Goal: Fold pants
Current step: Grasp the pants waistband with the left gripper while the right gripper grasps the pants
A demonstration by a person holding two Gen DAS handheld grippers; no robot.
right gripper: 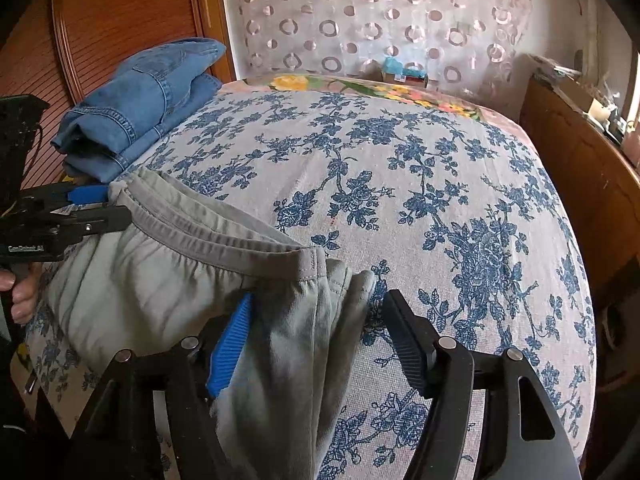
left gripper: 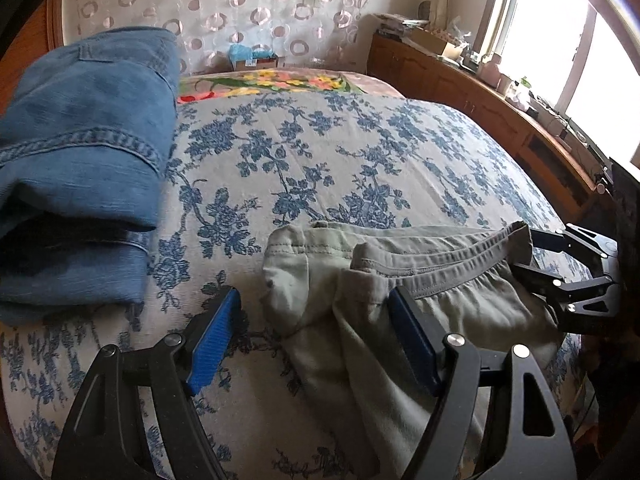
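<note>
Grey-green pants [left gripper: 360, 280] lie on the bed with the elastic waistband toward the middle; they also show in the right wrist view [right gripper: 168, 280]. My left gripper [left gripper: 314, 306] is open, its jaws straddling the waistband's left corner, fabric lying loose between them. My right gripper [right gripper: 316, 308] is open around the waistband's right corner. Each gripper shows in the other's view: the right gripper [left gripper: 532, 256] at the waistband's far end, the left gripper [right gripper: 108, 204] likewise.
Folded blue jeans [left gripper: 80, 168] sit at the bed's left side, also in the right wrist view [right gripper: 136, 112]. The bedspread [left gripper: 320, 152] is white with blue flowers. A wooden cabinet [left gripper: 480, 104] runs along the right, a wooden wardrobe [right gripper: 120, 20] on the left.
</note>
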